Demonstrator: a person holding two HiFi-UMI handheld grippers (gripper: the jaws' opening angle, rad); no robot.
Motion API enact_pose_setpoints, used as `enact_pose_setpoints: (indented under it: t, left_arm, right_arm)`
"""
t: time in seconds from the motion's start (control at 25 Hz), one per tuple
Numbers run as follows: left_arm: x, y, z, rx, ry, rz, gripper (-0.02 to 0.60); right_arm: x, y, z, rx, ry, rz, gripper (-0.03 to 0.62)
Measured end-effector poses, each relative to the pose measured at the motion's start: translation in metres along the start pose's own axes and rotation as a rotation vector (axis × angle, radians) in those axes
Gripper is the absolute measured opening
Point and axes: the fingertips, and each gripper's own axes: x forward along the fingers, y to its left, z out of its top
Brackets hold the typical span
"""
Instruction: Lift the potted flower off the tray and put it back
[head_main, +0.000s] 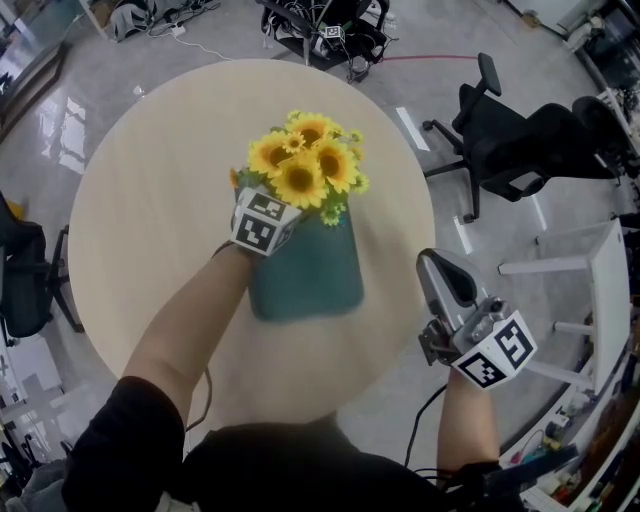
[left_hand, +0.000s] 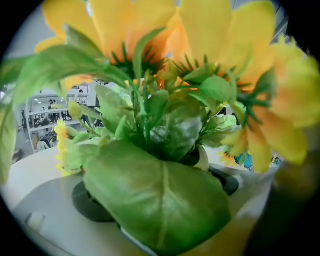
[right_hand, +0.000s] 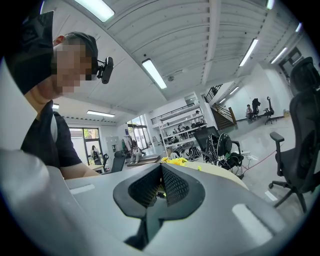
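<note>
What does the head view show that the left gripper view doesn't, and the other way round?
Head view only: the green tray, the right gripper and a black office chair. Left gripper view only: a big green leaf and the stems up close, with shelving far behind. Both: the yellow flowers.

a round pale wooden table (head_main: 140, 200) stands on a glossy grey floor (head_main: 480, 330). a black office chair (head_main: 520, 140) is off its right side and a dark chair (head_main: 25, 290) at its left. beyond the far edge is black gear (head_main: 320, 25), perhaps tangled cables. a white frame (head_main: 600, 290) stands at the right.
</note>
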Motion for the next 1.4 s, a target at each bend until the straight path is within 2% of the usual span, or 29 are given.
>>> enact_pose_setpoints:
  t: [0.32,0.52,0.84,1.4]
  left_arm:
    - [-0.022,0.011,0.023,0.006,-0.027,0.021,0.512]
    - [-0.048,0.031,0.047,0.010,-0.046,0.029,0.512]
    - [-0.090,0.060,0.065,0.009,-0.073,0.065,0.512]
    - [-0.173,0.131,0.061,-0.016,-0.084,0.164,0.512]
  right_arm:
    - [0.008,0.006,0.007,-0.020,-0.004,0.017,0.014]
    - [0.026,0.021,0.019,-0.027,-0.007,0.029,0.014]
    - [0.051,0.042,0.026,-0.052,-0.003,0.055,0.014]
    - [0.112,0.095,0.035,-0.080,0.009,0.137,0.014]
